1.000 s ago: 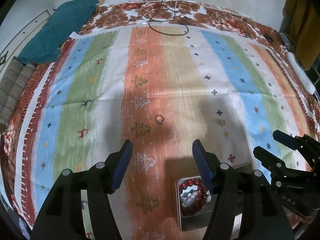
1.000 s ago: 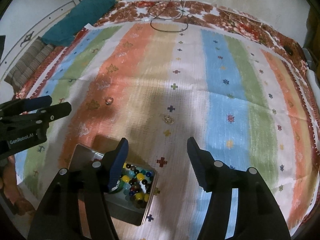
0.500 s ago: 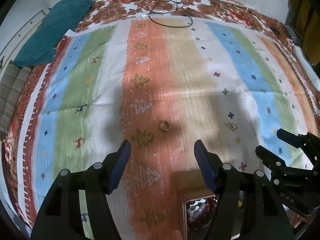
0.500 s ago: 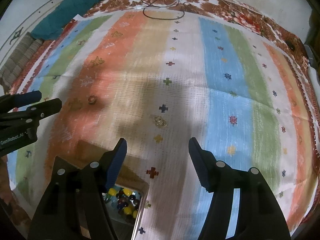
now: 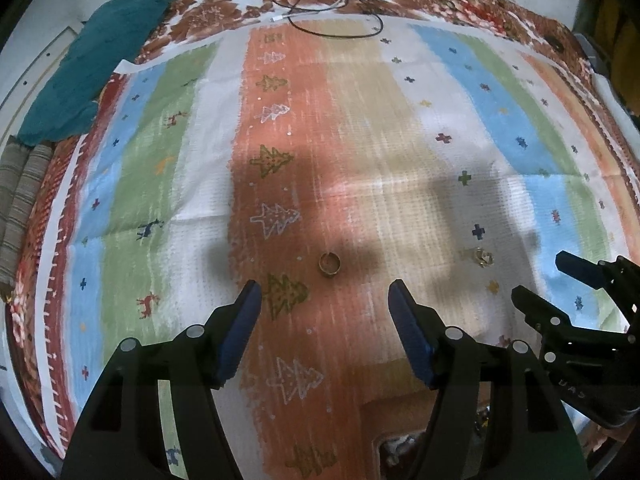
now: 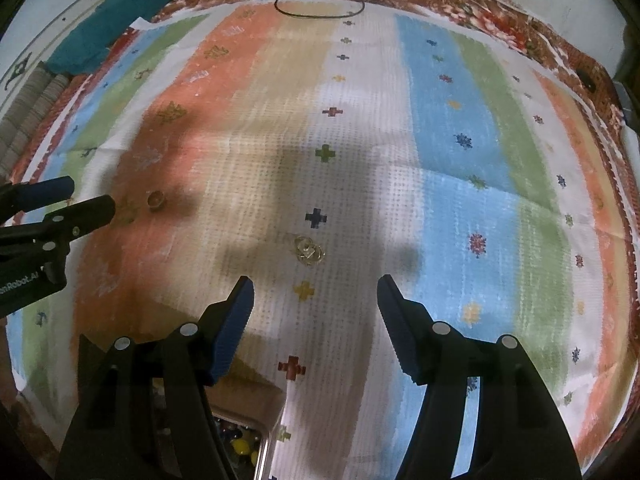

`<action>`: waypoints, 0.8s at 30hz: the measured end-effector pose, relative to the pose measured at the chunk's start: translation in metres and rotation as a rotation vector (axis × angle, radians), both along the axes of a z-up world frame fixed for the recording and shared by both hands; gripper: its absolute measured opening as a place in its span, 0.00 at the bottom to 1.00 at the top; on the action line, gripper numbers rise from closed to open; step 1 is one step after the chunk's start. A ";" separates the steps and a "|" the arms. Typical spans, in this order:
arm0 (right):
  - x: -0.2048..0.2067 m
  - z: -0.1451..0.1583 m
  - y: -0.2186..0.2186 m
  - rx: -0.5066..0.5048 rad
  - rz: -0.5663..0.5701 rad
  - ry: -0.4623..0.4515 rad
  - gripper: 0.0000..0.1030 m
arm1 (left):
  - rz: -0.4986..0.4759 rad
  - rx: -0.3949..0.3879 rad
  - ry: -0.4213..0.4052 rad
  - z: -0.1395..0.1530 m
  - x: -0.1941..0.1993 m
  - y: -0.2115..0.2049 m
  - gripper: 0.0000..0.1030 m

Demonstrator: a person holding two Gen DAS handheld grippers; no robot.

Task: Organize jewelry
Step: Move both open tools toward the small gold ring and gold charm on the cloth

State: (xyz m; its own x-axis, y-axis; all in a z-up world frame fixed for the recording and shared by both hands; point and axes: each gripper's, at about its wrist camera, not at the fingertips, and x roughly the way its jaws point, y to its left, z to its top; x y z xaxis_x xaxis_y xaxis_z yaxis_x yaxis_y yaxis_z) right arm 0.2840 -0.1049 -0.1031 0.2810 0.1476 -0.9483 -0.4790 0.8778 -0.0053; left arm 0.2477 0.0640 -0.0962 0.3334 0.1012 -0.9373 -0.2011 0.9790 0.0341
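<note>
Fingers of the left gripper (image 5: 325, 300) spread just short of a small gold ring (image 5: 329, 264) on the striped cloth (image 5: 360, 128); light, hard, probably slippery, it is best pinched across its band.

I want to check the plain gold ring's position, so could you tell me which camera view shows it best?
The left wrist view: the gold ring lies central, just ahead of the open left gripper. The right wrist view shows it small, far left.
</note>
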 end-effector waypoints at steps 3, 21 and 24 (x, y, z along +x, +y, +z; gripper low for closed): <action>0.005 -0.007 0.002 -0.005 -0.002 0.019 0.62 | 0.001 0.002 0.023 -0.010 0.006 0.003 0.64; 0.029 -0.032 0.016 -0.038 0.005 0.070 0.62 | -0.006 -0.011 0.107 -0.053 0.031 0.013 0.61; 0.032 -0.039 0.018 -0.052 0.012 0.077 0.59 | -0.002 -0.028 0.114 -0.058 0.036 0.016 0.58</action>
